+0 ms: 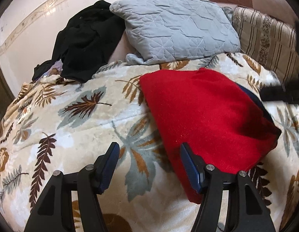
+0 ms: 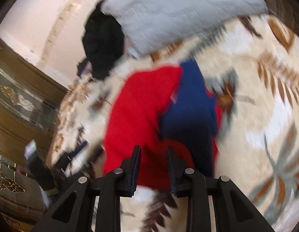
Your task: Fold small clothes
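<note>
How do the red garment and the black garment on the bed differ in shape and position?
The red garment lies spread fairly flat with straight edges, partly folded, a blue layer showing at its side; the black garment sits in a crumpled heap. The red garment is in the middle of the leaf-print blanket, right in front of the left gripper; the black garment is at the far edge, against the grey pillow. Both rest on the bed, held by neither gripper.

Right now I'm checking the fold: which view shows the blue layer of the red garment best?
The right wrist view: the blue layer lies broadly exposed, though blurred. The left wrist view shows only a thin blue edge beside the red garment.
</note>
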`<state>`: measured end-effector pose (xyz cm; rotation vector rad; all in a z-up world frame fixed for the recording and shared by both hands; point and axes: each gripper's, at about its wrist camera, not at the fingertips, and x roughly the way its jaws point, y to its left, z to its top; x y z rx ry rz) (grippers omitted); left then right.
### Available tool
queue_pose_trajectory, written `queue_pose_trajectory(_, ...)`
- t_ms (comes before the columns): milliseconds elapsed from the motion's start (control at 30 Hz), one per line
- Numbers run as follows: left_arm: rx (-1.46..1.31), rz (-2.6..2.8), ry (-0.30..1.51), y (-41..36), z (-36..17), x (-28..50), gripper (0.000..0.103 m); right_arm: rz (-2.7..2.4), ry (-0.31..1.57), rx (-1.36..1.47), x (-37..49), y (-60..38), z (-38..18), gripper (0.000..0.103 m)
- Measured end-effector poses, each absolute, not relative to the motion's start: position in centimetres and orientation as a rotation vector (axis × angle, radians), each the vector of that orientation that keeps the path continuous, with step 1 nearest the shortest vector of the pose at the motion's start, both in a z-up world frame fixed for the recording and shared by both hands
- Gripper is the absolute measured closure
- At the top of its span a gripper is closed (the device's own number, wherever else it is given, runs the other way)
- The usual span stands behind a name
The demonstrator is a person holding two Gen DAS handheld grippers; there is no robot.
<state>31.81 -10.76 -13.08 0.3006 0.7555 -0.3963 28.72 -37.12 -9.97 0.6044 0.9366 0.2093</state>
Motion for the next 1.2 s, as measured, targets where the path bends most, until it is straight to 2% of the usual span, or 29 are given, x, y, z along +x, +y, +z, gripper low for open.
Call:
queue_pose_trajectory(267,0.307,-0.404,0.757,-10.9,-13.3,32.3,0.037,0.219,0.899,0.623,34.5,-36.2,-8.9,0.073)
queue_pose_trajectory(533,0.315,-0.416,0.750,-11.3,-13.4,32.5,0.037,0.166,1.012,0.680,38.5,-36.9,-14.0,0.077)
queue_pose_trajectory(900,0.314,-0.406,0.752,-11.0,-13.3,32.3,0.037,0.178,0.989,0.618,33.8,-36.3,-10.8,0.073)
queue_pose_trajectory(1100,0.297,-0.402,0.782,-10.7,-13.7,32.5,0.037,0.147,1.079,0.593,31.8,-35.4,-13.5,0.072)
queue_pose_trajectory(1200,0.297,-0.387,0.785,-10.2,-13.2,32.1,0.037,0.147,1.050,0.610,31.2,-35.6,-12.9,0.073)
